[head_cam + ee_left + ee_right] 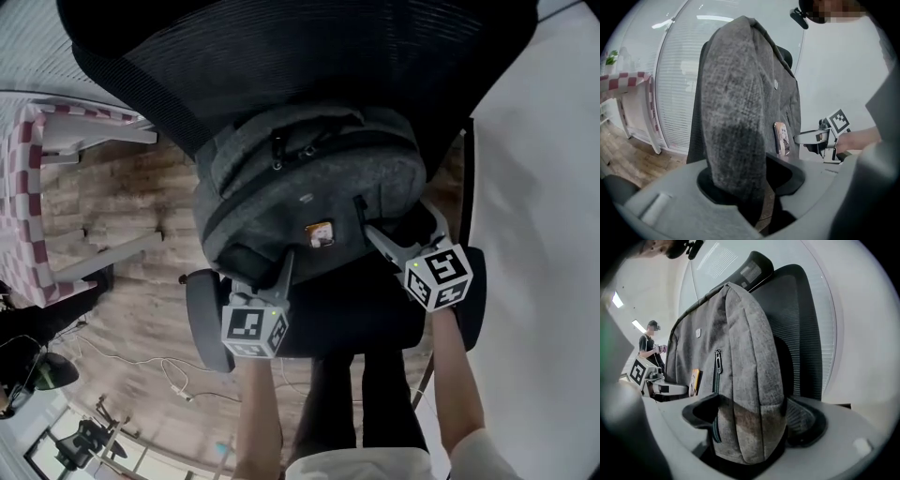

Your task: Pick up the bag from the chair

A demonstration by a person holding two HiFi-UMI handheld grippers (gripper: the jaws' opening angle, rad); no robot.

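Observation:
A grey backpack stands upright on the seat of a black mesh office chair, leaning on its backrest. My left gripper holds the bag's lower left edge and my right gripper its lower right edge. In the left gripper view the bag's side fills the gap of the left gripper; the right gripper shows beyond. In the right gripper view the bag's zipped side sits pinched in the right gripper, with the left gripper past it.
A small orange badge hangs on the bag's front. A red-checked table stands at the left on the wooden floor, with cables lying nearer. A white wall runs along the right. A person stands far off.

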